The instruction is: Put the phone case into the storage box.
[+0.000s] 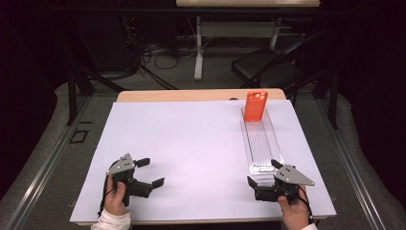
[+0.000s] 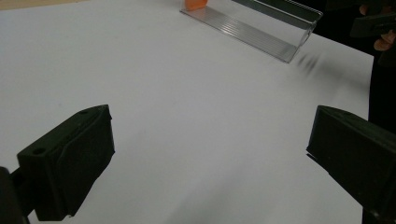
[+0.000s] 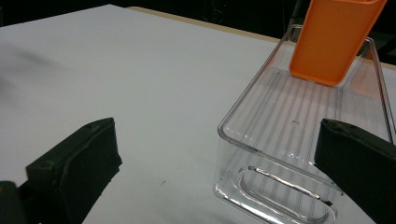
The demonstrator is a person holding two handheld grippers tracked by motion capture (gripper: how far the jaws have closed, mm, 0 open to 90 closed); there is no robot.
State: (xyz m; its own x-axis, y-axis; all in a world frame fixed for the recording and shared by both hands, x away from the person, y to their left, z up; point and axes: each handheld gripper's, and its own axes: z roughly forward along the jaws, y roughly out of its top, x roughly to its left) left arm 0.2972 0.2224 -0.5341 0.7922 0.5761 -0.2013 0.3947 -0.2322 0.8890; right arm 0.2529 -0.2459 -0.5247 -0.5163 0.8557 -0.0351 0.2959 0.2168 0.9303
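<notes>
A long clear plastic bin (image 1: 261,143) lies on the white sheet at the right, its near end (image 3: 275,186) close in front of my right gripper. An orange phone case (image 1: 255,106) stands tilted against the bin's far end (image 3: 335,39). My right gripper (image 1: 262,171) sits just before the bin's near end, open, with nothing between its jaws (image 3: 212,158). My left gripper (image 1: 150,171) rests at the front left of the sheet, open and empty (image 2: 210,149). In the left gripper view the bin (image 2: 261,23) lies far off at the top.
A white sheet (image 1: 191,148) covers the wooden table (image 1: 191,95). Beyond the table stand a black chair (image 1: 268,67), a desk leg (image 1: 198,48) and cables on the floor. Black frame rails run along both sides of the table.
</notes>
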